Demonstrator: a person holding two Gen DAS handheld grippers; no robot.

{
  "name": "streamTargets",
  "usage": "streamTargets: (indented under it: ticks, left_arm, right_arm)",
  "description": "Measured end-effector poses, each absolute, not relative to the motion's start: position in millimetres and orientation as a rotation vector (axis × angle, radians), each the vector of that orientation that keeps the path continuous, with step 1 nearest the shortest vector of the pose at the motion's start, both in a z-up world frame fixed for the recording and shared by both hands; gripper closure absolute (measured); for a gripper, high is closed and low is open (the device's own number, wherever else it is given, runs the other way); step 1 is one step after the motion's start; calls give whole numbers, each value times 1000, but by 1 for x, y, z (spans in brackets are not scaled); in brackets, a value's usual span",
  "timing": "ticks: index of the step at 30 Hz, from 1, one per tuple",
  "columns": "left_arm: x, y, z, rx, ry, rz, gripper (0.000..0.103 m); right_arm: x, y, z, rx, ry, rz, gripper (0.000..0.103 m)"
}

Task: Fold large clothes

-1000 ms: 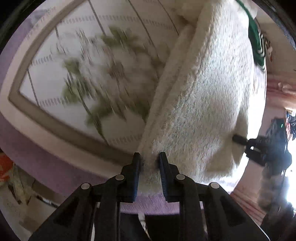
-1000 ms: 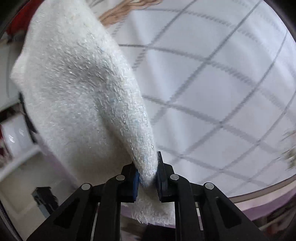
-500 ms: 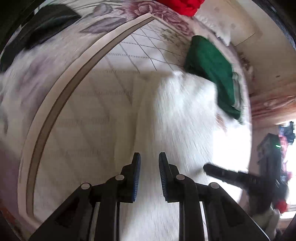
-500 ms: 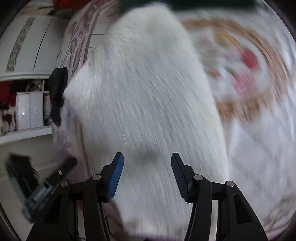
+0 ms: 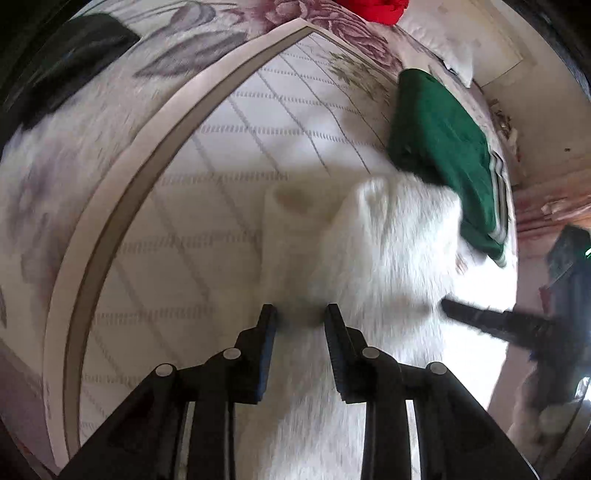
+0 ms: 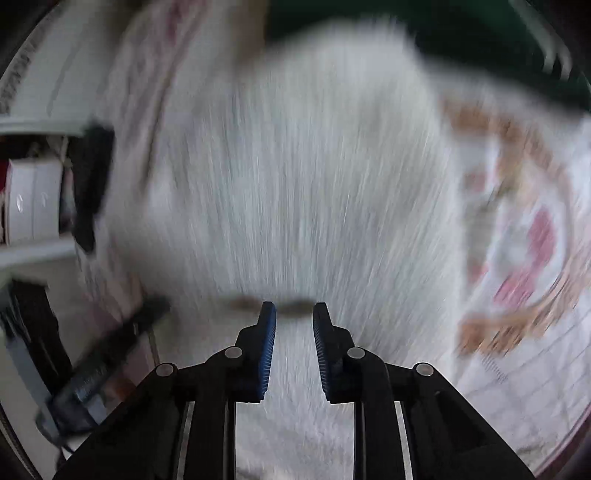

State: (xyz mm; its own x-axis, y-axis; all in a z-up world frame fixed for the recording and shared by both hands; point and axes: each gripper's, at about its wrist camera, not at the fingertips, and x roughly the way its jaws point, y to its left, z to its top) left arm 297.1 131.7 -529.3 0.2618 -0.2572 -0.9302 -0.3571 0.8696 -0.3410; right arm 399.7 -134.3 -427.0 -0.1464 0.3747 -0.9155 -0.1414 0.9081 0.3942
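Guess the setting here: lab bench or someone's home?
Most likely a home bedroom. The white fluffy garment lies on a floral quilted bedspread, with a folded green garment beside it and shelves along one side.

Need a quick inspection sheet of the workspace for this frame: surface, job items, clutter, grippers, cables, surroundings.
Surface: bedspread with a grid middle, a tan band and a floral border.
Job's things: white fluffy garment lying on the bedspread; blurred in the right wrist view.
Clutter: green garment touching the white one's far edge; red cloth at the far end; dark item on the far left border.
Grippers: left gripper jaws just opening, nothing pinched; right gripper jaws just closing, pads apart above the fleece.
Cables: nothing seen.
Surroundings: white shelf beside the bed.
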Motion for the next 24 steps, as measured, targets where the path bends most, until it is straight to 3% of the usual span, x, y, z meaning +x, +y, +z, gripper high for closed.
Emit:
streamTargets:
  ticks: [3,6,8,11,12,13,14,15,19,24]
  left_arm:
    - [331,141,-573,-541,1381,111,75]
    - [337,153,-594,-606,1407,84,75]
    - [328,158,-582,-605,1390,76,75]
    - [302,164,-549,-626,1337,51,75]
    - [287,168,-535,-644,1313,36,75]
    - [272,173,-522,-666,1302,33,69]
    - [257,177,-514,-699,1293,29,61]
    - [244,177,-505,-732,1282,25,58]
    - [183,158,-497,-758,1342,76,56]
    - [120,107,-532,-693,1525,83,56]
  right_arm:
    - [452,-137,-433,220,1587,397,80]
    - [496,-129,-475,187,1608,361,80]
    - [497,-117,-494,156,1640,374,80]
    - [497,-120,-480,129,1641,404,79]
    - [491,-127,-470,140,1644,424,72]
    - [482,-143,-464,148,1641,449,66]
    - [469,-154,-449,192,1644,464,51]
    - [450,-168,-433,234,1643,471,42]
    - [362,-201,-398,262,1683,490,42]
    - [249,-235,-407,151,1817,434,42]
